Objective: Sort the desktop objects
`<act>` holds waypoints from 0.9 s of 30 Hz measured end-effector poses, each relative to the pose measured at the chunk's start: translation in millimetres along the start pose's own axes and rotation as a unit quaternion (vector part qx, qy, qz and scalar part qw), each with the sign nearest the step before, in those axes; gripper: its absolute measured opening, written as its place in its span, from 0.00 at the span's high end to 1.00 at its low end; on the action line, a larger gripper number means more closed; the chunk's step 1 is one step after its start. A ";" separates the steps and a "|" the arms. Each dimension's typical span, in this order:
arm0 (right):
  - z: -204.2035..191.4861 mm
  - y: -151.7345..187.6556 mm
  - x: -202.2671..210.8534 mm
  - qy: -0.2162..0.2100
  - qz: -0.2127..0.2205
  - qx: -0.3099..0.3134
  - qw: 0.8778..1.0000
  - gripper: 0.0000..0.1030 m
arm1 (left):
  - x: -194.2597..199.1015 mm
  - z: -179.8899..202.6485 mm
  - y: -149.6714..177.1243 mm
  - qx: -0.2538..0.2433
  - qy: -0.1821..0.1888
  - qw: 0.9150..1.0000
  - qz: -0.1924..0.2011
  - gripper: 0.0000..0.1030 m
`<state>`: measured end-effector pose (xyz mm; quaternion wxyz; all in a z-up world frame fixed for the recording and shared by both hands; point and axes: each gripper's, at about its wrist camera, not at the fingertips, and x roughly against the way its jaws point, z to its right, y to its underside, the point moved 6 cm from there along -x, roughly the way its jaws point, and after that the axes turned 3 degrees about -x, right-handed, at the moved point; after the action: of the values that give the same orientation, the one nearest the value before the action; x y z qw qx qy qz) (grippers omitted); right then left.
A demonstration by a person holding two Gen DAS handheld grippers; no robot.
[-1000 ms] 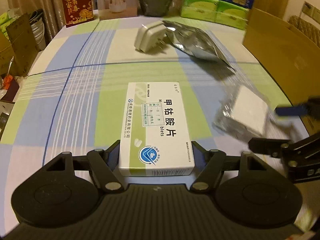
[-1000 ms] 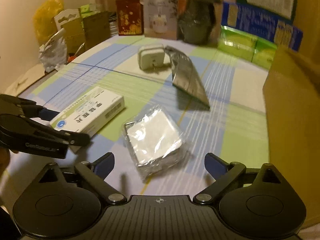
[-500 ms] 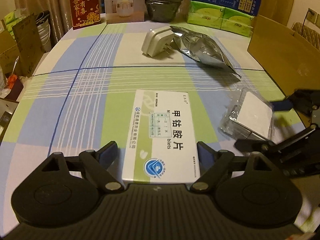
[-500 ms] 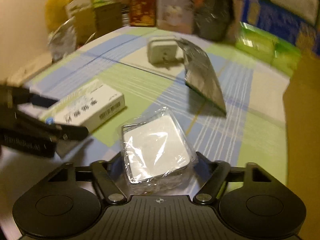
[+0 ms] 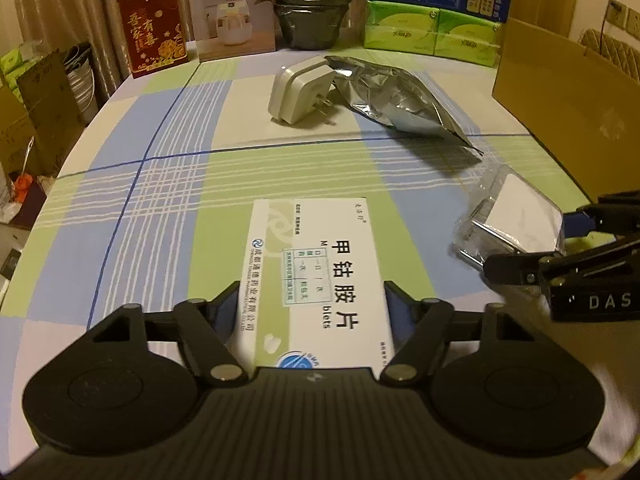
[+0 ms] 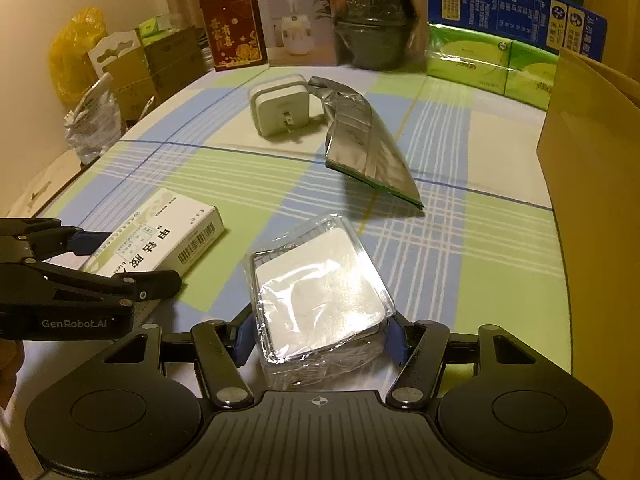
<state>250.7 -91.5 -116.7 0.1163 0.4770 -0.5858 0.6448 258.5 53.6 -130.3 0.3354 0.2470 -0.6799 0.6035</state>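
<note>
- Medicine box (image 5: 320, 280) lies flat on the checked cloth (image 5: 160, 200), its near end between the fingers of the left gripper (image 5: 312, 312). A second ago that gripper sat on the same box, half a second ago it had widened, and now its jaws are closing again; the pads look to be touching the box's long sides.
- Wrapped packet (image 6: 320, 300), at about 2 o'clock from the box, is between the fingers of the right gripper (image 6: 320, 330). A second ago those jaws stood wide with the packet lying clear ahead of them; now they are closing, and the blue pads press into the wrap on both sides.
- Both items rest on the cloth, not yet lifted. My reading: two grasps are being settled together, so lifting comes next.
- Charger (image 5: 300, 92) and foil pouch (image 5: 400, 104) sit farther off, around 12 o'clock, touching each other and unmoved.
- Cardboard box (image 5: 568, 100) stands at 2 o'clock, a likely drop place, though I cannot confirm it.
</note>
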 end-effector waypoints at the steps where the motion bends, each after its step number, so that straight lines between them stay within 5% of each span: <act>1: -0.6 0.3 -0.1 0.000 0.000 0.001 1.000 0.42 | 0.0 -0.1 0.0 0.001 0.000 1.000 -0.001 0.34; 15: 5.3 0.6 11.6 0.025 0.019 -0.015 0.999 0.42 | 10.4 5.1 -2.5 0.016 0.005 1.000 0.004 0.35; 27: -9.7 36.1 54.1 0.038 0.023 -0.037 0.998 0.42 | 37.1 19.4 9.9 0.053 0.014 0.998 0.002 0.35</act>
<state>192.5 -115.6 -98.0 0.1415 0.4341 -0.6150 0.6429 224.0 38.6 -109.7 0.3302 0.2546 -0.6426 0.6429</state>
